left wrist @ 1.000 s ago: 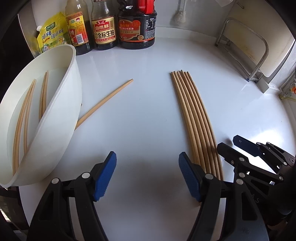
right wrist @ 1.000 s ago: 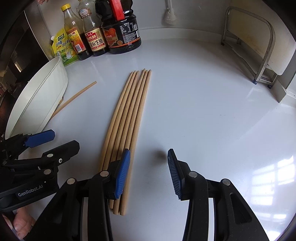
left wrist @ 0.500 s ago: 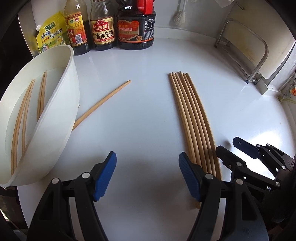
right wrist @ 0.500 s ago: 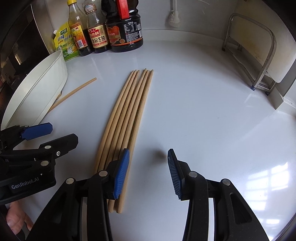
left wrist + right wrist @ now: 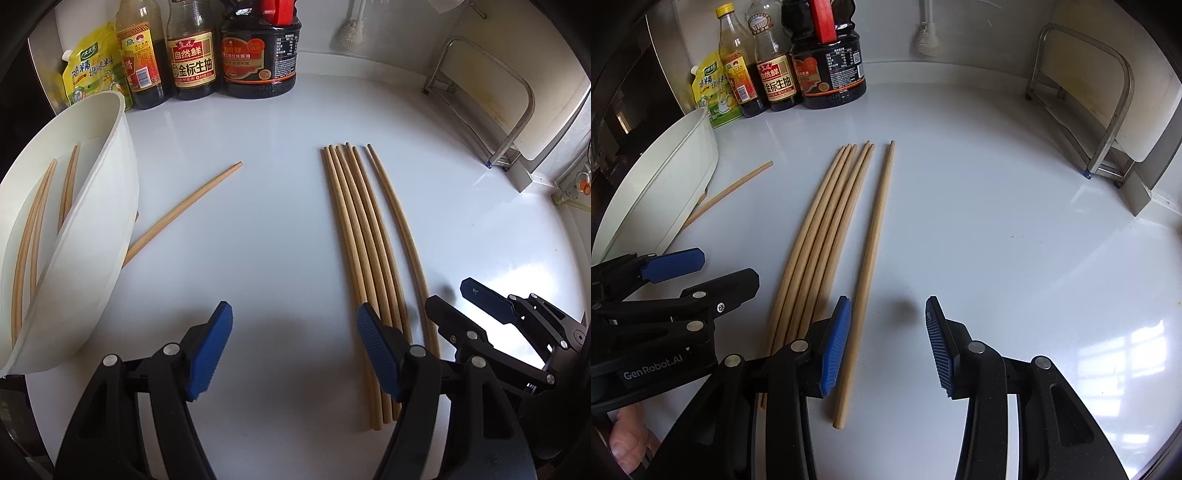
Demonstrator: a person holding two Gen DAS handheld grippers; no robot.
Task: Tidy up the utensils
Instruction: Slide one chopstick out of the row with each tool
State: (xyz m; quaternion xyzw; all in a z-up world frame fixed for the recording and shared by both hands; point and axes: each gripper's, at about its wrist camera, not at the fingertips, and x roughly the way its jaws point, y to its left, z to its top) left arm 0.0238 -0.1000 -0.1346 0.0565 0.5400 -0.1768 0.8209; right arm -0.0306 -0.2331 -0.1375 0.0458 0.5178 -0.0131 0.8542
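Note:
Several wooden chopsticks lie side by side on the white counter; the same bundle shows in the right wrist view. One chopstick lies apart to their right, its near end between the jaws of my open right gripper, close to the left pad. My left gripper stands open over bare counter, left of the bundle, with nothing between its fingers. A stray chopstick leans out from under a white basin, which holds several more chopsticks.
Sauce bottles and a yellow seasoning pouch stand along the back wall. A metal rack stands at the right edge. A brush hangs on the wall. A person's hand shows at lower left.
The rightmost chopstick has slid sideways out of the bundle and now lies apart from it, between the right gripper's jaws. Both grippers' jaws kept their width.

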